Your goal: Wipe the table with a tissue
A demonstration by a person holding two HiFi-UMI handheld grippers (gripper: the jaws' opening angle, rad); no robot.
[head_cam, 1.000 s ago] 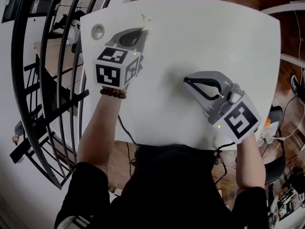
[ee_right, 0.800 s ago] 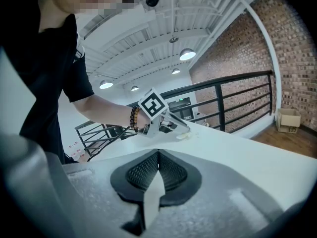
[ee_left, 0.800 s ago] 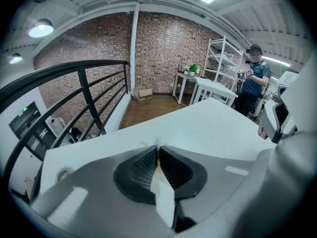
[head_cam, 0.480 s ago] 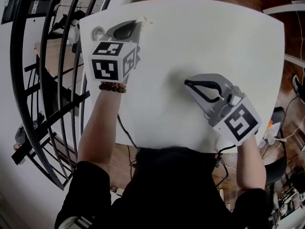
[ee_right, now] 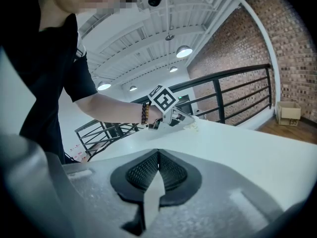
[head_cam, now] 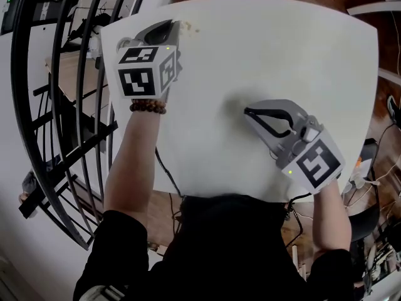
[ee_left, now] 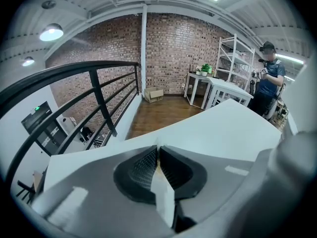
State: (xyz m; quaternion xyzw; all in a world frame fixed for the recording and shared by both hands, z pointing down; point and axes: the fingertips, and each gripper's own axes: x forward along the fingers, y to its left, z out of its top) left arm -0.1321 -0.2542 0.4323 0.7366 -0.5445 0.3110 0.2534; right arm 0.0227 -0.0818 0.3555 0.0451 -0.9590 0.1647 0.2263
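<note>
Press small crumpled white tissue [ee_right: 194,125], pinched by fingers of left gripper [ee_left: 158,149], firmly along white table [head_cam: 282,55]; keep fingers of right gripper [ee_right: 158,155] closed, empty.

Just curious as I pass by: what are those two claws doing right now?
Left gripper: shut, seemingly pinching a small tissue.
Right gripper: shut, empty.

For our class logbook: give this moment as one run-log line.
left gripper: shut on small crumpled white tissue, far-left corner of white table | right gripper: shut, empty, over near side
</note>
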